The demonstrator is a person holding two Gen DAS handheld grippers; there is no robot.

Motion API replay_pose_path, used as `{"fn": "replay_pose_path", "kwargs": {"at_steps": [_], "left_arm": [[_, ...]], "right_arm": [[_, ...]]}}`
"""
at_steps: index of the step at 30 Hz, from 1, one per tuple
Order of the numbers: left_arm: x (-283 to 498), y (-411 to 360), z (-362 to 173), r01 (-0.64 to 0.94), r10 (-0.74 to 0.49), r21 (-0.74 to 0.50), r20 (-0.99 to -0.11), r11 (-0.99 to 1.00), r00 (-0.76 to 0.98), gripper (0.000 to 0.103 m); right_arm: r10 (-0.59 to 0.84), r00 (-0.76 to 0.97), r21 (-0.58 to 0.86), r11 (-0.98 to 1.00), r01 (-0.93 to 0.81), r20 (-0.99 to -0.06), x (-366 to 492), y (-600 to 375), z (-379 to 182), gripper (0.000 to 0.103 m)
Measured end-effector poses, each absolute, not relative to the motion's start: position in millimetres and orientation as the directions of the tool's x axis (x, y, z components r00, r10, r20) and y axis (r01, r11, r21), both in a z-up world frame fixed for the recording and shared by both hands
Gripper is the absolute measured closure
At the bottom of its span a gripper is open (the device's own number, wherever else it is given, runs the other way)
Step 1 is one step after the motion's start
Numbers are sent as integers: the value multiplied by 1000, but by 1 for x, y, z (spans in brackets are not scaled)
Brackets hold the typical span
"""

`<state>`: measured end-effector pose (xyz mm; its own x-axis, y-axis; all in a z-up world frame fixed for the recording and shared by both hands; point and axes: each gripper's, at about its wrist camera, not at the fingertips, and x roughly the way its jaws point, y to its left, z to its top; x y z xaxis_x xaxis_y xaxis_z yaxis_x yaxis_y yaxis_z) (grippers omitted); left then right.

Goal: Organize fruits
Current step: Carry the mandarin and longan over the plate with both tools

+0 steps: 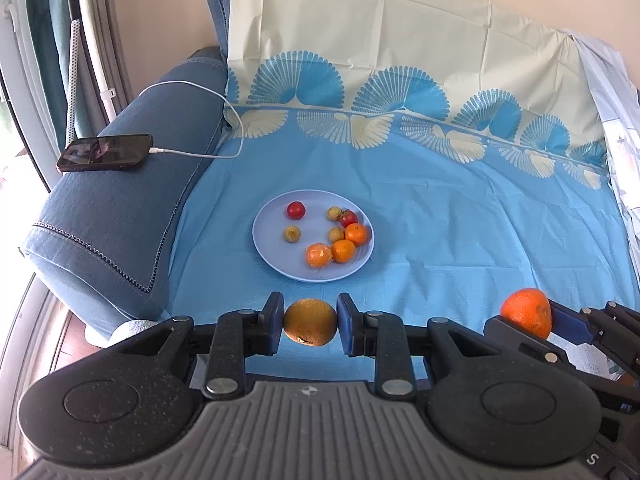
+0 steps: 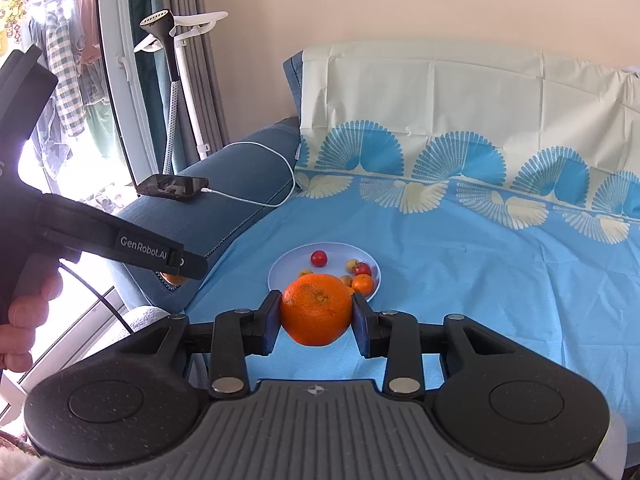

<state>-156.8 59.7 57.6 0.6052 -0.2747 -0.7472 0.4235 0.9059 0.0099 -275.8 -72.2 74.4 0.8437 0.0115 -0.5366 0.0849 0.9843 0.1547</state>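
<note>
My left gripper point(image 1: 310, 322) is shut on a small yellow-brown fruit point(image 1: 310, 321), held above the blue cloth in front of the plate. My right gripper point(image 2: 316, 312) is shut on a large orange point(image 2: 316, 308); the same orange point(image 1: 527, 312) and right gripper point(image 1: 527, 316) show at the right edge of the left wrist view. Ahead lies a pale blue plate point(image 1: 272, 256) with two red tomatoes, three small yellowish fruits and three small oranges point(image 1: 344, 250). In the right wrist view the plate point(image 2: 282, 270) is partly hidden behind the held orange.
A blue patterned cloth point(image 1: 460, 224) covers the seat and backrest. A phone point(image 1: 105, 152) on a white cable rests on the dark blue armrest point(image 1: 120, 220) at left. A hand point(image 2: 24, 312) holds the left gripper's body at the left of the right wrist view.
</note>
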Motion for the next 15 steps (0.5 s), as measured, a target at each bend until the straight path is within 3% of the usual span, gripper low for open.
{"fn": "replay_pose_path", "kwargs": {"at_steps": [15], "left_arm": [[-153, 61, 55, 410, -263, 7, -758, 912, 597, 72]], "right_arm": [[22, 843, 169, 982, 82, -538, -274, -74, 71, 65]]}}
